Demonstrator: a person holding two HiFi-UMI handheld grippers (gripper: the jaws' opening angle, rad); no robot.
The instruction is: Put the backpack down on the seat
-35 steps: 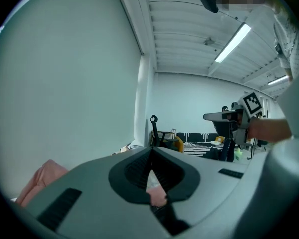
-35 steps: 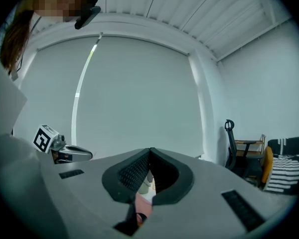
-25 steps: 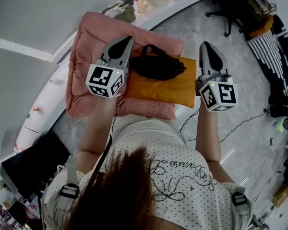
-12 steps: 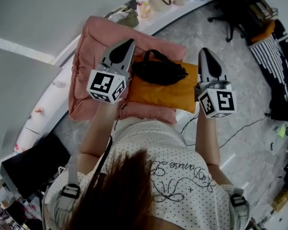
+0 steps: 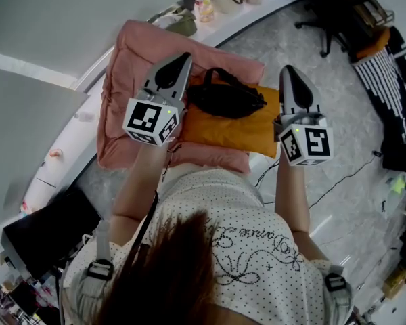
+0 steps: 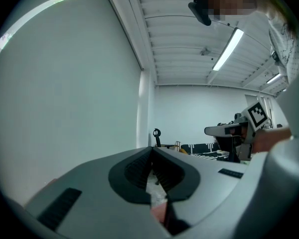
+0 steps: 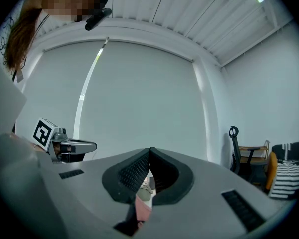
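An orange backpack lies flat on the pink padded seat, its black straps bunched on top. My left gripper hovers over the seat at the backpack's left edge, jaws pressed together with nothing between them. My right gripper is held just off the backpack's right edge, over the floor, also shut and empty. In the left gripper view the left gripper points up at a white wall and ceiling. The right gripper in its own view does the same. Neither gripper touches the backpack.
A white ledge with small items runs behind the seat. A black office chair and a black-and-white striped thing stand at the far right. A cable trails on the grey floor. A black box sits at lower left.
Both grippers stay shut and drift only slightly. The backpack rests on the seat without moving.
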